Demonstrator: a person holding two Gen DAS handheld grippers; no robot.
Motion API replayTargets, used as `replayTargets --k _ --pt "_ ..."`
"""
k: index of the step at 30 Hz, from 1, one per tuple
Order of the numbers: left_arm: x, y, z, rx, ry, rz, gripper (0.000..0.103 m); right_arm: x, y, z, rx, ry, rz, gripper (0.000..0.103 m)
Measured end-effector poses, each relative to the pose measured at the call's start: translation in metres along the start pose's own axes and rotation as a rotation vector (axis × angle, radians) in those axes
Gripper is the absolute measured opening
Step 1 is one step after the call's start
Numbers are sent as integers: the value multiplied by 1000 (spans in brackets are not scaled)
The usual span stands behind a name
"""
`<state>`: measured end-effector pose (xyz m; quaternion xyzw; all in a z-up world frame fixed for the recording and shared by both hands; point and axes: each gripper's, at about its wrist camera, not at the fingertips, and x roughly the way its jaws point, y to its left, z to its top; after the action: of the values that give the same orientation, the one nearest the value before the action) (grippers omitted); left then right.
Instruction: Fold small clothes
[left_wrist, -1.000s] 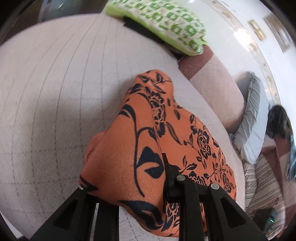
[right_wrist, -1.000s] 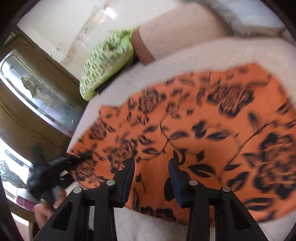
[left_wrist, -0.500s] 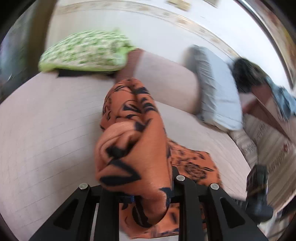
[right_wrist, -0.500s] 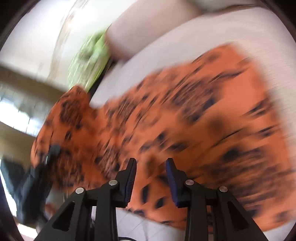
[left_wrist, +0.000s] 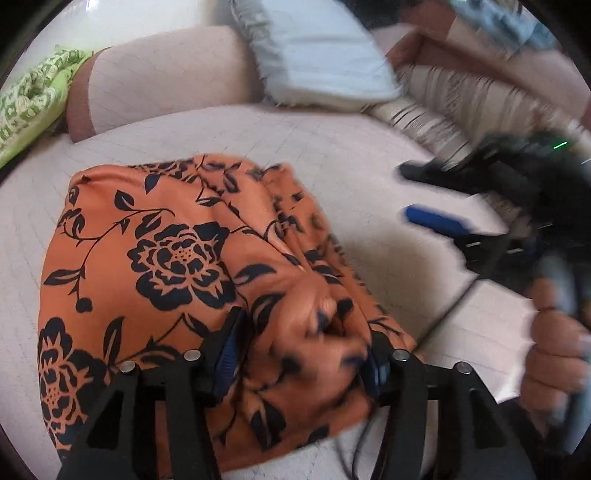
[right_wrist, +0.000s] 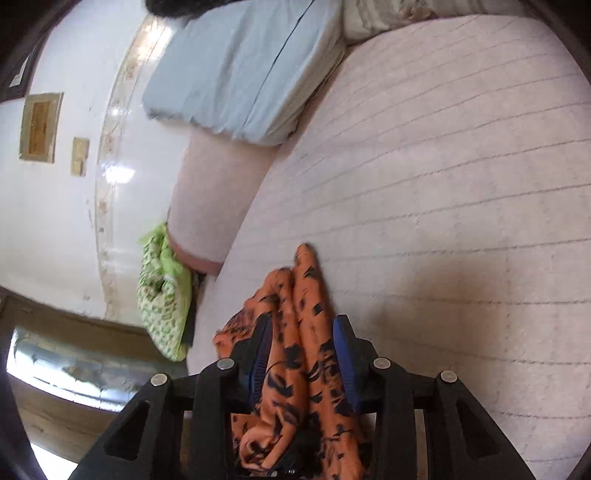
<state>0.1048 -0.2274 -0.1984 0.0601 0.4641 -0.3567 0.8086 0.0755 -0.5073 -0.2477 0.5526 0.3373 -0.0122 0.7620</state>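
Pink quilted seat (left_wrist: 332, 147) is the work surface, and it gives plenty of bare room to the right of the cloth (left_wrist: 177, 258). Nearest, the left gripper (left_wrist: 301, 354) has just been opening its jaws. A bunched fold sits loose between them, and the rest of the cloth lies spread flat beyond.

The right gripper (right_wrist: 303, 325) has folds filling its gap in its own view. From the left view its fingers look spread and bare, so I cannot tell whether it grips.

The cloth looks light, soft and limp. It will likely sag and crumple, so corners or a hem edge seem the best hold.

Farther off, a bolster (left_wrist: 166, 81), a green cushion (left_wrist: 29, 99) and a blue pillow (left_wrist: 325, 55) line the back edge.
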Motion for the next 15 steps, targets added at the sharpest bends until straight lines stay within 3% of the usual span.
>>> replayTargets --k 2,3,4,6,8,11,15 --pt "-27 14 4 -21 -28 -127 64 7 9 -4 -40 36 7 39" --pt "-42 21 5 -29 -58 -158 70 11 15 -7 -67 63 4 55" --pt "-59 30 6 -39 -103 -171 73 11 18 -10 -84 83 2 63" --pt "-83 48 10 -60 -176 -158 81 21 26 -18 -116 120 1 66" --pt "-96 72 10 -84 -218 -94 81 30 28 -24 -145 154 -8 66" --pt "-97 108 4 -170 -224 -28 81 44 30 -30 -146 174 -22 66" --pt "-78 145 -7 -306 -183 -36 81 70 32 -34 -141 207 -54 66"
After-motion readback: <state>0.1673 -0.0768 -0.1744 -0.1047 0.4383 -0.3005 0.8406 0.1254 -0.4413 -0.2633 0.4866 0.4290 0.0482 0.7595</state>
